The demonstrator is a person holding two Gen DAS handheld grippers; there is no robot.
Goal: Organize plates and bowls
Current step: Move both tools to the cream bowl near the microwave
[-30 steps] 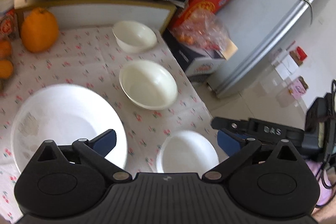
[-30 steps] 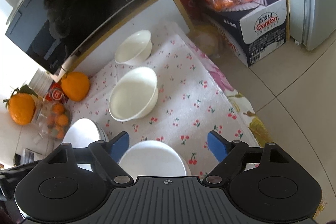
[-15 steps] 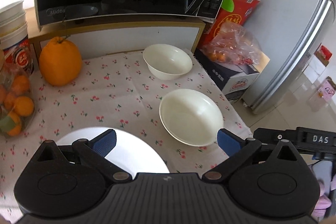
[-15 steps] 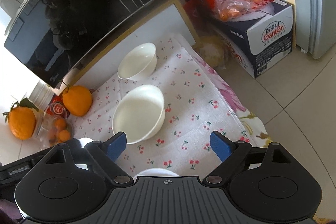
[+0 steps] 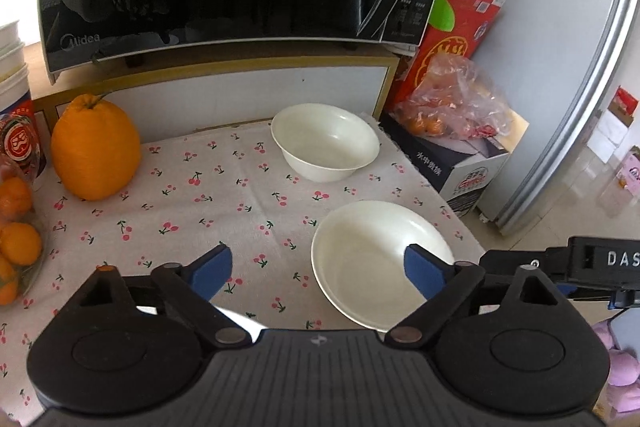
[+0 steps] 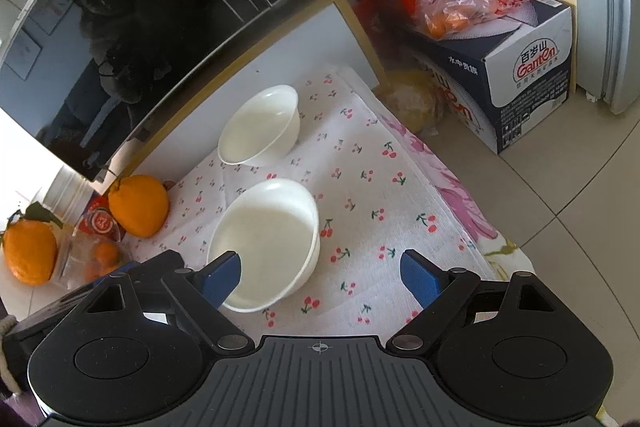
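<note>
Two glossy round white bowls [image 5: 382,263] on cherry-print cloth [image 5: 224,195]; right gripper [image 6: 320,277] agape, left gripper [image 5: 318,273] closing, both empty.

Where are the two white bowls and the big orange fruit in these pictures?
Near bowl [image 5: 372,263]: left wrist view, on its inner floor.
Far bowl [image 5: 326,137]: left wrist view, on its inner floor.
Big orange fruit [image 5: 96,151]: left wrist view, on the middle of its skin.
</note>
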